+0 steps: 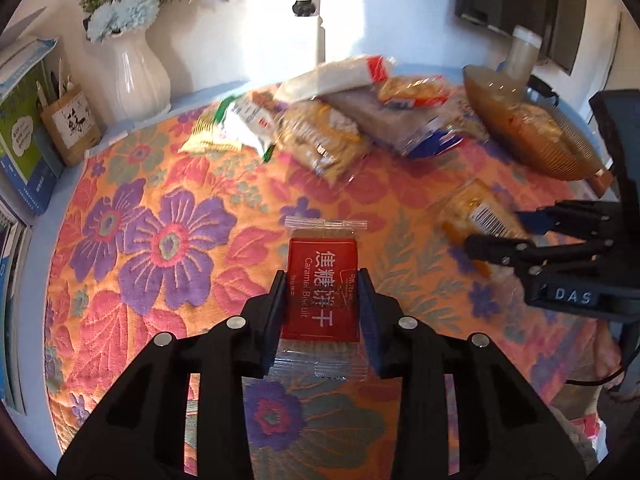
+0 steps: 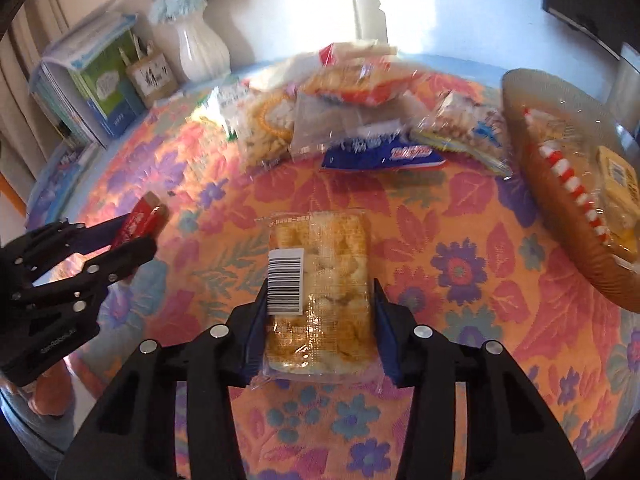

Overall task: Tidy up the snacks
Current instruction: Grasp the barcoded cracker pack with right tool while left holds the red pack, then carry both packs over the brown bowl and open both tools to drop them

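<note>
Above the floral bench (image 1: 160, 200), the left gripper (image 1: 323, 300) is clamped on a red caramel biscuit packet (image 1: 322, 280), the right gripper (image 2: 318, 304) on a clear cracker packet (image 2: 320, 276). Both packets look light, slippery and brittle inside; gentle side grips at mid-length suit them.

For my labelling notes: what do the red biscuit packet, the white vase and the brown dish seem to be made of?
Red biscuit packet: thin glossy plastic film, judging by its clear crimped ends.
White vase: probably glazed ceramic; smooth, ribbed, shiny.
Brown dish: translucent amber with fine ribs, so glass or plastic; I cannot tell which.
</note>
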Tool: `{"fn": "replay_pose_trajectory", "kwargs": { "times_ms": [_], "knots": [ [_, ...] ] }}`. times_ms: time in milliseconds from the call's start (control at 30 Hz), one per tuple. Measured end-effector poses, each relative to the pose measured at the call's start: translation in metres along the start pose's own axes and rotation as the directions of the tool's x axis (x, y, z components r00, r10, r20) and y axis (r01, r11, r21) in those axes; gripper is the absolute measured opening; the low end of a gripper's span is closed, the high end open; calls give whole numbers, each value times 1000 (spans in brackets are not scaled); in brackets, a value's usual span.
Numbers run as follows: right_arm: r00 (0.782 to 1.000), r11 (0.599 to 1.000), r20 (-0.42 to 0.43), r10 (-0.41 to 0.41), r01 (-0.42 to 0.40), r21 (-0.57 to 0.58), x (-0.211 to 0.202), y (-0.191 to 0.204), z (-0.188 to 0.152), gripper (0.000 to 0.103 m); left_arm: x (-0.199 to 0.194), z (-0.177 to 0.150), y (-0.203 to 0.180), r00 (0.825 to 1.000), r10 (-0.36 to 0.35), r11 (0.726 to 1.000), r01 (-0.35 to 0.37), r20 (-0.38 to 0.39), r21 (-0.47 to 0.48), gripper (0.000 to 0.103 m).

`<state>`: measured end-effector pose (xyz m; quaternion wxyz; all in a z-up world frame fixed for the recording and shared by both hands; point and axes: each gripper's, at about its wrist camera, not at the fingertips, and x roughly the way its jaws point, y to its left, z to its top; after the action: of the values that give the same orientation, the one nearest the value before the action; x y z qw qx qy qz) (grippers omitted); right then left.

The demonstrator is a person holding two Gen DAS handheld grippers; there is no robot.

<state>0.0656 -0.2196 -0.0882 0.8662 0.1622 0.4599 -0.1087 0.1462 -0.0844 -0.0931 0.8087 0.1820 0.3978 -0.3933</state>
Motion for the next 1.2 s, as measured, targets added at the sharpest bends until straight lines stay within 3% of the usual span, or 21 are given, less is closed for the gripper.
{"fn": "replay_pose_trajectory", "kwargs": {
  "times_ms": [133, 300, 600, 767, 933, 1133, 1200],
  "knots": [
    [997, 1000, 80, 1, -3, 24, -38, -10, 5, 45, -16, 15, -16, 999, -17, 1000, 16, 45, 19, 34],
    [979, 993, 195, -67, 47, 106, -89, -49, 13, 45, -35, 45, -46, 992, -54, 996, 47, 110, 72, 34],
    [920, 943, 315, -234, 135, 306, -149, -158, 36, 45, -46, 123, -127, 965, -198, 969, 167, 171, 182, 34],
    [905, 915, 336, -262, 122, 385, -158, -211, 50, 45, -20, 175, -167, 955, -252, 958, 223, 157, 180, 34],
    [913, 896, 317, -257, 102, 432, -146, -252, 66, 45, 20, 215, -193, 948, -288, 952, 269, 134, 148, 34],
    [920, 885, 310, -240, 76, 460, -123, -274, 85, 45, 66, 240, -214, 950, -300, 950, 289, 89, 121, 35],
    [922, 886, 315, -226, 60, 460, -118, -278, 91, 47, 76, 244, -218, 946, -315, 946, 307, 72, 105, 46]
  ]
}}
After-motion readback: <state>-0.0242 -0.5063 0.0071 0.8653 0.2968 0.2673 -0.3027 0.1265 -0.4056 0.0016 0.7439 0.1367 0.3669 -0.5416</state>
